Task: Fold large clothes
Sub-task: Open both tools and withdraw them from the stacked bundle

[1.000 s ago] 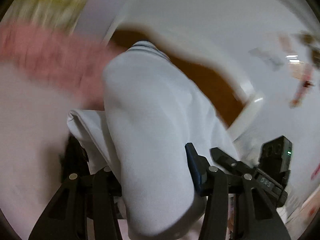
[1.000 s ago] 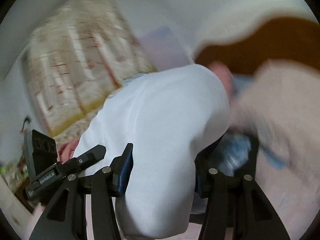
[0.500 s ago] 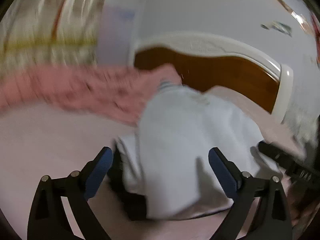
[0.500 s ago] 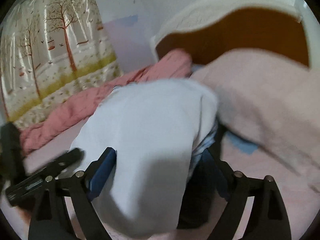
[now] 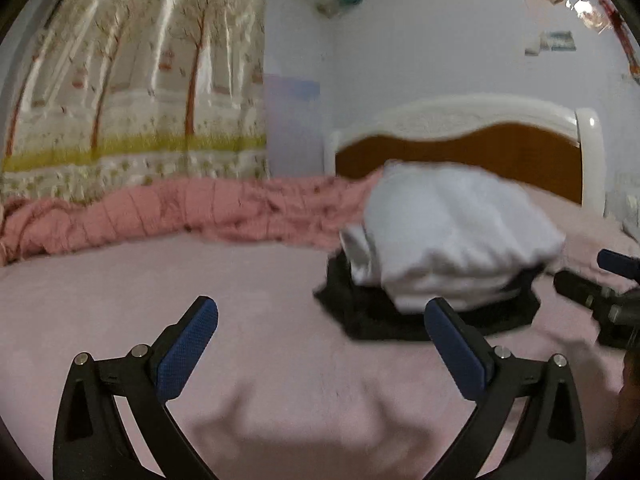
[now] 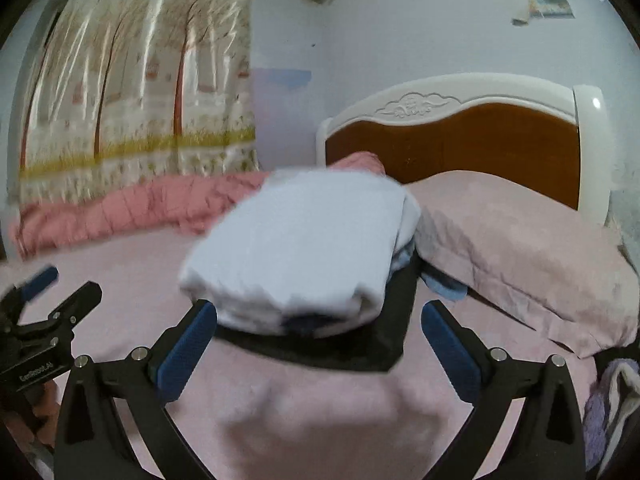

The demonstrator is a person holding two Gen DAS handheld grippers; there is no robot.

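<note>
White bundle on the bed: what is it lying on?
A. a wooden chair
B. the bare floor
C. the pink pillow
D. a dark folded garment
D: the white bundle sits on a dark garment whose edges stick out beneath it, beside the pillow.

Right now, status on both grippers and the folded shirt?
Left gripper and right gripper have just been opening, nothing between them. White shirt folded, on dark garment. Pillow beside stack.
</note>
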